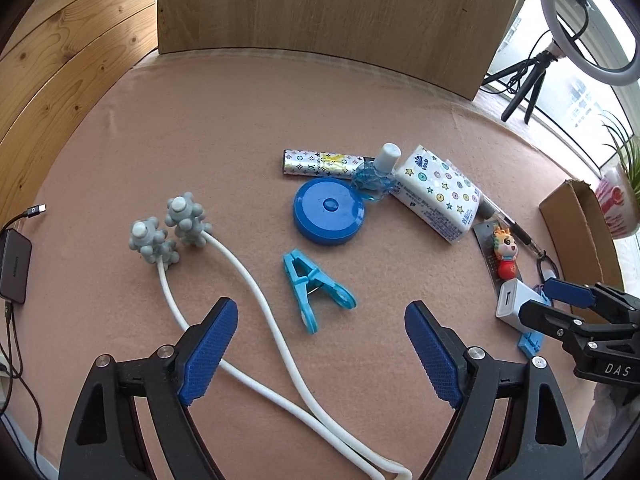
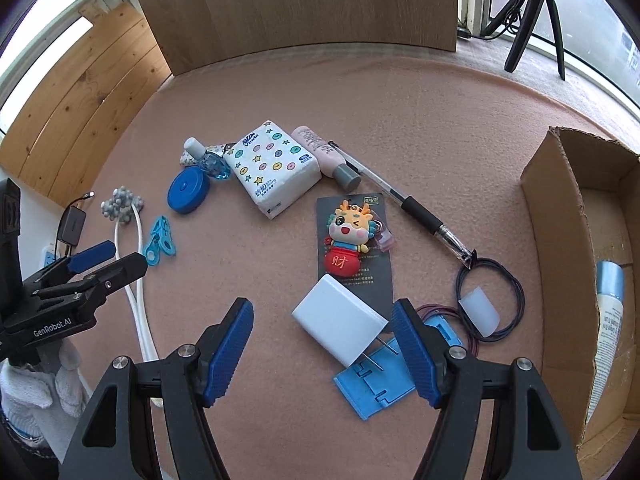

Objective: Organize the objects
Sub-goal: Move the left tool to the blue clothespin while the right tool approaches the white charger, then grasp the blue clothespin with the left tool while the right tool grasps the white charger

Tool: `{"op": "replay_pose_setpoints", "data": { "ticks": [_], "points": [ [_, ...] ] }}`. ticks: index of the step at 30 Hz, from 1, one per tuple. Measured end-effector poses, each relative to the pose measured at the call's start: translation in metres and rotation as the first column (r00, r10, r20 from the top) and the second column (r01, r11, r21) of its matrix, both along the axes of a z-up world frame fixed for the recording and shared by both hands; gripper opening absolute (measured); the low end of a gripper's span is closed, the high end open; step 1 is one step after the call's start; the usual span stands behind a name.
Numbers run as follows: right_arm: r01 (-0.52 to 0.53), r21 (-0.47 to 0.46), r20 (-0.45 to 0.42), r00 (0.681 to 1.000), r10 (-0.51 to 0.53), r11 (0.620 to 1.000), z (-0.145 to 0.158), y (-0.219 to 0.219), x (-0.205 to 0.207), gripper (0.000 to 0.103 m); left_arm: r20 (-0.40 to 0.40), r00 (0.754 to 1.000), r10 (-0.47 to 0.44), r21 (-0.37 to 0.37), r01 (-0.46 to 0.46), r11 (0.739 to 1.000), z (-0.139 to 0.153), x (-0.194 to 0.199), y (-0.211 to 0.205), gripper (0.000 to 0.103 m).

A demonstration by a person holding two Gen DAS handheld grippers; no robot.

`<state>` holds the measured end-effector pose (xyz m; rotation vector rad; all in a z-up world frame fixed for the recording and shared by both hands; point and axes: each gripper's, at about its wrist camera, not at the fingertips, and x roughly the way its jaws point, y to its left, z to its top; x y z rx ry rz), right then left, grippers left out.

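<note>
- The place looked like a home corner set up for filming, beside a window (image 2: 592,20).
- A ring light (image 1: 592,24) on a small tripod stood at the upper right.
- Pine-panelled wall (image 1: 68,52) filled the upper left.
- Household oddments lay on a pink felt-covered surface (image 1: 224,128).

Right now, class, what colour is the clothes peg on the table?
Light blue, clearest in the left wrist view: the clothes peg.

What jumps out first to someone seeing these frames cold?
Probably the cartoon dragon keychain on its dark card, mid-table, with the white charger lying just in front of the open right gripper. Left of that, the blue clothespin lies ahead of the open left gripper, and a cardboard box stands at the right edge.
</note>
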<state>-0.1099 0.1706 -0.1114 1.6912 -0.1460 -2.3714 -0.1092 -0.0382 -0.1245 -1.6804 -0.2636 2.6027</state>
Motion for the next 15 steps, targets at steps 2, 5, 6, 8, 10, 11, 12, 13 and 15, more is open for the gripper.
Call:
{"op": "replay_pose_setpoints", "data": {
  "ticks": [2,5,6,8,10,11,12,13,15],
  "points": [
    [-0.004,0.014,0.009,1.0,0.004,1.0,-0.003,-0.002,-0.003,0.068,0.013,1.0,-0.005,-0.015,0.005,1.0,-0.006,-0.007,0.004,0.081],
    [-0.01,0.03,0.021,1.0,0.009,0.999,-0.007,-0.006,-0.006,0.068,0.027,1.0,-0.002,-0.02,0.003,1.0,-0.014,-0.014,0.007,0.077],
    [-0.013,0.035,0.022,1.0,0.012,0.999,-0.008,-0.008,-0.006,0.068,0.029,1.0,-0.003,-0.021,0.004,1.0,-0.015,-0.016,0.008,0.076],
    [-0.02,0.049,0.02,1.0,0.019,0.999,-0.009,-0.012,-0.007,0.068,0.035,0.999,-0.008,-0.034,0.009,0.999,-0.019,-0.017,0.01,0.069],
    [-0.025,0.058,0.021,0.999,0.024,0.998,-0.011,-0.014,-0.007,0.068,0.026,1.0,-0.011,-0.054,0.013,0.998,-0.02,-0.018,0.012,0.067],
    [-0.026,0.061,0.023,0.999,0.025,0.998,-0.012,-0.014,-0.007,0.068,0.025,1.0,-0.01,-0.059,0.012,0.998,-0.02,-0.018,0.011,0.065],
    [-0.028,0.062,0.027,0.999,0.026,0.998,-0.013,-0.014,-0.007,0.068,0.025,1.0,-0.006,-0.06,0.008,0.998,-0.02,-0.018,0.011,0.064],
    [-0.03,0.065,0.03,0.999,0.028,0.997,-0.014,-0.014,-0.006,0.068,0.026,1.0,-0.002,-0.055,0.003,0.998,-0.02,-0.017,0.009,0.064],
    [-0.033,0.074,0.031,0.999,0.031,0.997,-0.015,-0.015,-0.007,0.068,0.019,1.0,0.007,-0.052,-0.006,0.999,-0.017,-0.014,0.003,0.064]
  ]
}}
